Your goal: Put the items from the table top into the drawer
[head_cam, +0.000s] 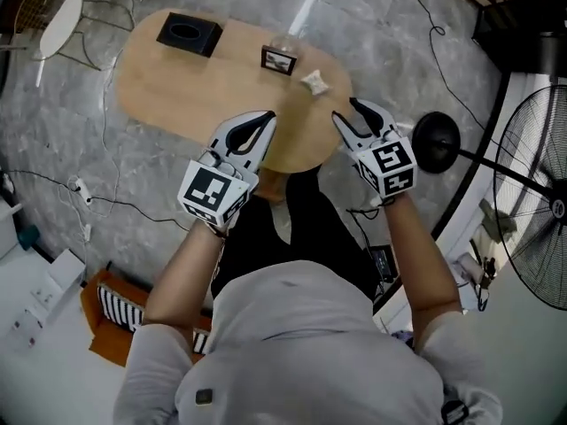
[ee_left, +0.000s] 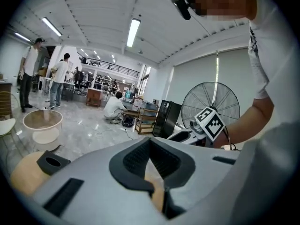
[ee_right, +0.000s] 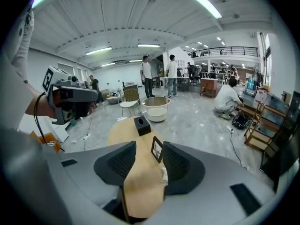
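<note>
Over the oval pale wooden worktop [head_cam: 177, 87], the left tool [head_cam: 266, 118] hangs closed and empty. The right tool [head_cam: 347, 112] is parted and empty, seemingly lined up for the small crumpled white item [head_cam: 314, 82].

We look down on a grey marbled floor [head_cam: 390, 34], with thin black cables [head_cam: 106, 204] trailing across it at 9 o'clock. A big pedestal fan [head_cam: 532, 175] stands at 3 o'clock. In the right gripper view we see a white ribbed ceiling [ee_right: 126, 22], a railed mezzanine [ee_right: 229, 50] at 2 o'clock (brightly lit), a wooden shelf rack [ee_right: 259, 121] at 3 o'clock and a white chair [ee_right: 130, 100] near the middle. Long strip lights [ee_left: 133, 32] run overhead. A few people [ee_right: 147, 76] stand far off.
</note>
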Demonstrator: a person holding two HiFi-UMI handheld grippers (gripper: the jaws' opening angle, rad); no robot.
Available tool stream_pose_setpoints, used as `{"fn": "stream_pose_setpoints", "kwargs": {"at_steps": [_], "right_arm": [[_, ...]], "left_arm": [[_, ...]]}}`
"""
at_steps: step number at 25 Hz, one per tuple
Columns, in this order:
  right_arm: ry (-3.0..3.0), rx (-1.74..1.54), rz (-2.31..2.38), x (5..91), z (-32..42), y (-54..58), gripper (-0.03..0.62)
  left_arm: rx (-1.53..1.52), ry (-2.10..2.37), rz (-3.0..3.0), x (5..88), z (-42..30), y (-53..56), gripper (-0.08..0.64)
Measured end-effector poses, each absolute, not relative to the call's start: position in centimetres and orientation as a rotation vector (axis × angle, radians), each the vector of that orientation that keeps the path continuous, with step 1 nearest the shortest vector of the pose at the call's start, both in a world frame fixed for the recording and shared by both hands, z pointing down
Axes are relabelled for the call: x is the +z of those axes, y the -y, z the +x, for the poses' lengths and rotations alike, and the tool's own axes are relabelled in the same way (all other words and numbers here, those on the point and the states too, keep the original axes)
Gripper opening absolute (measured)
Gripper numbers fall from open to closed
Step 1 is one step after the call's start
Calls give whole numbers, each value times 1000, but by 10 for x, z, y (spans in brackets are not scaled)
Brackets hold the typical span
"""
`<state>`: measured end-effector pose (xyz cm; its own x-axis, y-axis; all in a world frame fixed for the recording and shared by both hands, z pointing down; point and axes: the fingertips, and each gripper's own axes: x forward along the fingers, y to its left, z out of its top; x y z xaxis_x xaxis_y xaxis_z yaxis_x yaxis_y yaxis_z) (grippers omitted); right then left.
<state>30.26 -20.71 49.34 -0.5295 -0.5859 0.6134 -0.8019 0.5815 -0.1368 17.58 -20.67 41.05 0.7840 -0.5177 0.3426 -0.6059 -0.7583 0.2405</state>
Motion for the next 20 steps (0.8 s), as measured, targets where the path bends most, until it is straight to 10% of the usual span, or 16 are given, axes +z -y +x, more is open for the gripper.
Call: {"fn": "stream_pose_setpoints", "kwargs": {"at_steps": [20], "right_arm": [[2055,818,974,811,318,262,261]], "left_arm": [[560,795,2497,656,202,255,9]]}}
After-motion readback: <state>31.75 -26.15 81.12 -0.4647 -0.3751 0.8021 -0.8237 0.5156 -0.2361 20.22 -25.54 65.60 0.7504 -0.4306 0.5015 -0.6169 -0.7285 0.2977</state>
